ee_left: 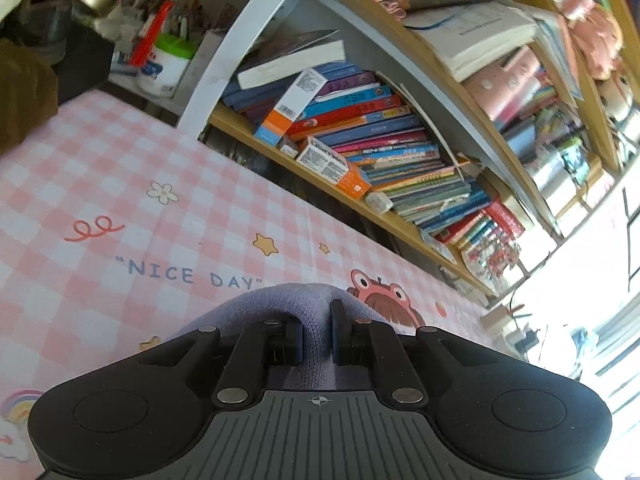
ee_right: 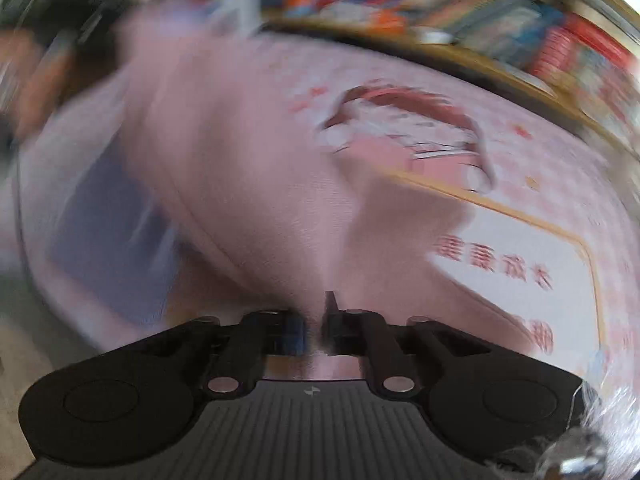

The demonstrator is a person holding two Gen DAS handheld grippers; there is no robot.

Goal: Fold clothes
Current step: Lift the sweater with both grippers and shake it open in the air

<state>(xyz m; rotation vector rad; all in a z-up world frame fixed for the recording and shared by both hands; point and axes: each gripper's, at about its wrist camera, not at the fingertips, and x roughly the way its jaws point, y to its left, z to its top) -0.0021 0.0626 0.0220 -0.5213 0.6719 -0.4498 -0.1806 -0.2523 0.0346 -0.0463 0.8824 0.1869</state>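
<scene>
Left tool [ee_left: 316, 334]: tilted down toward tabletop [ee_left: 120, 184], jaws clamped on fold of lavender knit garment [ee_left: 280, 304] bunched right at fingertips. Ahead of tool: pink checked tabletop cover printed "NICE DAY", frog cartoon just beyond tips to right. Further ahead and right: bookshelf [ee_left: 400, 140] crammed with books.

Right tool [ee_right: 316, 330]: pitched steeply down, view heavily blurred, jaws pinched on pink cloth [ee_right: 248, 184] stretching ahead and left. Lavender patch left of tool, tabletop print to right.
</scene>
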